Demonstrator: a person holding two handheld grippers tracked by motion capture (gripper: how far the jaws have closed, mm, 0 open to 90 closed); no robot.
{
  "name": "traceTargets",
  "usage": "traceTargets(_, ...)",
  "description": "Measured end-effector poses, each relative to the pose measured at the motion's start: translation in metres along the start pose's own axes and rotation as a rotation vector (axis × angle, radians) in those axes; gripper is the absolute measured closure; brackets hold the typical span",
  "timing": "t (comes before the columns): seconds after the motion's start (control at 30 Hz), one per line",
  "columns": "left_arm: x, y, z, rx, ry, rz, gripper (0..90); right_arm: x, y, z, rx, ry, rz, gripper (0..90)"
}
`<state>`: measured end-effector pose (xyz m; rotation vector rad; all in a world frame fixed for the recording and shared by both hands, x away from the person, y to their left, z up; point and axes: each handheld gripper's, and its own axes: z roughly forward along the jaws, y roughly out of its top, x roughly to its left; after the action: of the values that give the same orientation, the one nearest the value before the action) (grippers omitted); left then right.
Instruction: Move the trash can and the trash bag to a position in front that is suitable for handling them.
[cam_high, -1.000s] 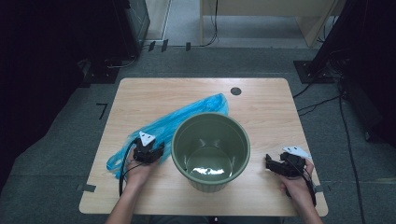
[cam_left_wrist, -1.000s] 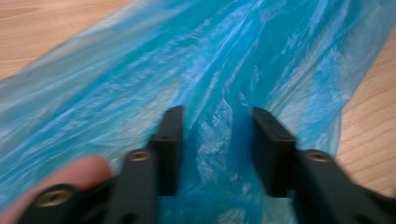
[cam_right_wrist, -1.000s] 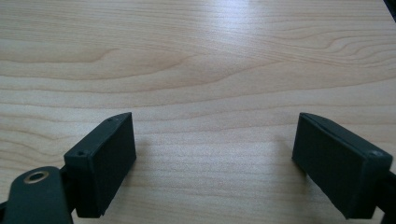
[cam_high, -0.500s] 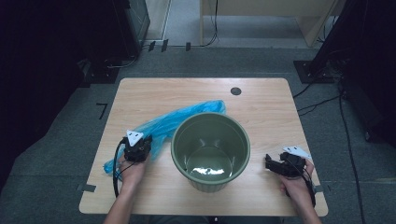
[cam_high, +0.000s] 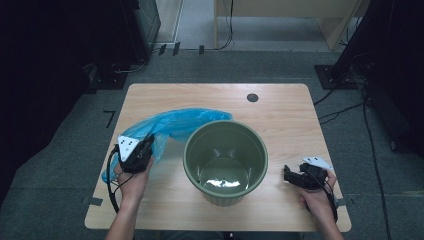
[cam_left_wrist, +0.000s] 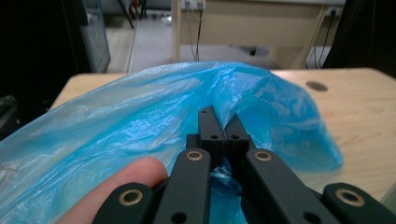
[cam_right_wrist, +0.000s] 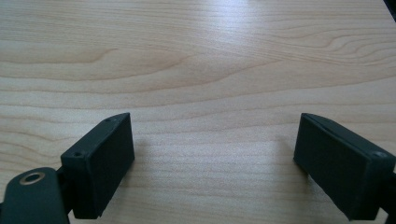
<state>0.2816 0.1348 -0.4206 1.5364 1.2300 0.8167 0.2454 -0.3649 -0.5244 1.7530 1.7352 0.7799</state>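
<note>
A crumpled blue plastic bag (cam_high: 172, 125) lies on the wooden table (cam_high: 280, 120) to the left of a green bucket (cam_high: 226, 161). My left gripper (cam_high: 147, 141) is shut on the blue bag's film, near its left end. In the left gripper view the jaws meet with the blue plastic bag (cam_left_wrist: 140, 121) pinched between them at my left gripper (cam_left_wrist: 224, 122). My right gripper (cam_high: 287, 176) rests low at the table's front right, beside the bucket. Its jaws stand wide open over bare wood, my right gripper (cam_right_wrist: 212, 149) holding nothing.
The bucket stands upright in the middle front of the table, its inside holding nothing but a glint of light. A round cable hole (cam_high: 252, 97) sits at the table's back. Dark equipment and cables (cam_high: 345, 107) lie on the carpet around the table.
My left gripper has moved left and slightly back, dragging the blue bag's end away from the bucket. The right gripper has stayed put.
</note>
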Motion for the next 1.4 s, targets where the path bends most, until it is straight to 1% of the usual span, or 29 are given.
traceTargets(0.03,-0.001,0.003,-0.003,-0.014,-0.002,-0.004,90.0,0.000,0.000,0.000,0.000,0.000,0.000,11.9)
traceTargets(0.17,-0.005,0.015,-0.015,-0.071,-0.003,0.005,90.0,0.000,0.000,0.000,0.000,-0.001,0.000,11.9)
traceTargets(0.2,-0.007,0.020,-0.021,-0.098,-0.006,0.009,90.0,0.000,0.000,0.000,0.000,0.000,0.000,11.9)
traceTargets(0.23,-0.009,0.023,-0.024,-0.110,-0.008,0.009,90.0,0.000,0.000,0.000,0.000,0.000,0.000,11.9)
traceTargets(0.27,-0.009,0.023,-0.024,-0.110,-0.008,0.009,90.0,0.000,0.000,0.000,0.000,0.000,0.000,11.9)
traceTargets(0.33,-0.012,0.030,-0.033,-0.151,-0.015,0.010,90.0,0.000,0.000,0.000,0.000,0.000,0.000,11.9)
traceTargets(0.4,-0.014,0.036,-0.040,-0.181,-0.017,0.008,90.0,0.000,0.000,0.000,0.000,-0.001,0.000,11.9)
traceTargets(0.43,-0.014,0.036,-0.040,-0.181,-0.017,0.008,90.0,0.000,0.000,0.000,0.000,0.000,0.000,11.9)
traceTargets(0.47,-0.016,0.041,-0.047,-0.209,-0.021,0.011,90.0,0.000,0.000,0.000,0.000,-0.001,0.000,11.9)
traceTargets(0.6,-0.019,0.052,-0.062,-0.266,-0.028,0.010,90.0,0.000,0.000,0.000,0.000,-0.001,0.000,11.9)
traceTargets(0.63,-0.019,0.052,-0.062,-0.266,-0.028,0.010,90.0,0.000,0.000,0.000,0.000,-0.001,0.000,11.9)
traceTargets(0.67,-0.021,0.057,-0.070,-0.295,-0.032,0.011,90.0,0.000,0.000,0.000,0.000,-0.001,0.000,11.9)
traceTargets(0.7,-0.021,0.060,-0.074,-0.309,-0.035,0.010,90.0,0.000,0.000,0.000,0.000,-0.001,0.000,11.9)
traceTargets(0.73,-0.022,0.062,-0.078,-0.320,-0.039,0.009,90.0,0.000,0.000,0.000,0.000,-0.001,0.000,11.9)
traceTargets(0.77,-0.022,0.062,-0.078,-0.320,-0.039,0.009,90.0,0.000,0.000,0.000,0.000,-0.001,0.000,11.9)
traceTargets(0.8,-0.024,0.068,-0.084,-0.343,-0.047,0.011,90.0,0.000,0.000,0.000,0.000,-0.001,0.001,11.9)
traceTargets(0.93,-0.030,0.080,-0.096,-0.391,-0.065,0.019,90.0,0.000,0.000,0.000,0.001,-0.001,0.000,11.6)
traceTargets(0.97,-0.030,0.080,-0.096,-0.391,-0.065,0.019,90.0,0.000,0.000,0.000,0.002,-0.001,0.000,11.6)
traceTargets(1.03,-0.034,0.087,-0.102,-0.417,-0.077,0.021,90.0,0.000,0.000,0.000,0.003,-0.001,0.000,11.4)
traceTargets(1.07,-0.037,0.092,-0.108,-0.440,-0.087,0.027,90.0,0.000,0.000,0.000,0.002,-0.001,0.001,11.4)
traceTargets(1.13,-0.039,0.094,-0.110,-0.449,-0.093,0.029,90.0,0.000,0.000,0.000,0.002,-0.002,0.001,11.4)
traceTargets(1.17,-0.044,0.097,-0.114,-0.469,-0.104,0.031,90.0,0.000,0.000,0.000,0.002,-0.002,0.002,11.4)
traceTargets(1.2,-0.044,0.097,-0.114,-0.469,-0.104,0.031,90.0,0.000,0.000,0.000,0.002,-0.002,0.001,11.4)
traceTargets(1.23,-0.048,0.101,-0.119,-0.488,-0.112,0.034,90.0,0.000,0.000,0.000,0.002,-0.002,0.001,11.4)
traceTargets(1.27,-0.048,0.101,-0.119,-0.488,-0.112,0.034,90.0,0.000,0.000,0.000,0.002,-0.002,0.001,11.4)
traceTargets(1.3,-0.051,0.106,-0.124,-0.507,-0.123,0.039,90.0,0.000,0.000,0.000,0.002,-0.002,0.000,11.4)
traceTargets(1.33,-0.051,0.106,-0.124,-0.507,-0.123,0.039,90.0,0.000,0.000,0.000,0.002,-0.002,0.000,11.4)
traceTargets(1.37,-0.054,0.111,-0.129,-0.525,-0.133,0.046,90.0,0.000,0.000,0.000,0.002,-0.002,0.000,11.3)
traceTargets(1.4,-0.054,0.111,-0.129,-0.525,-0.133,0.046,90.0,0.000,0.000,0.000,0.003,-0.001,0.000,11.0)
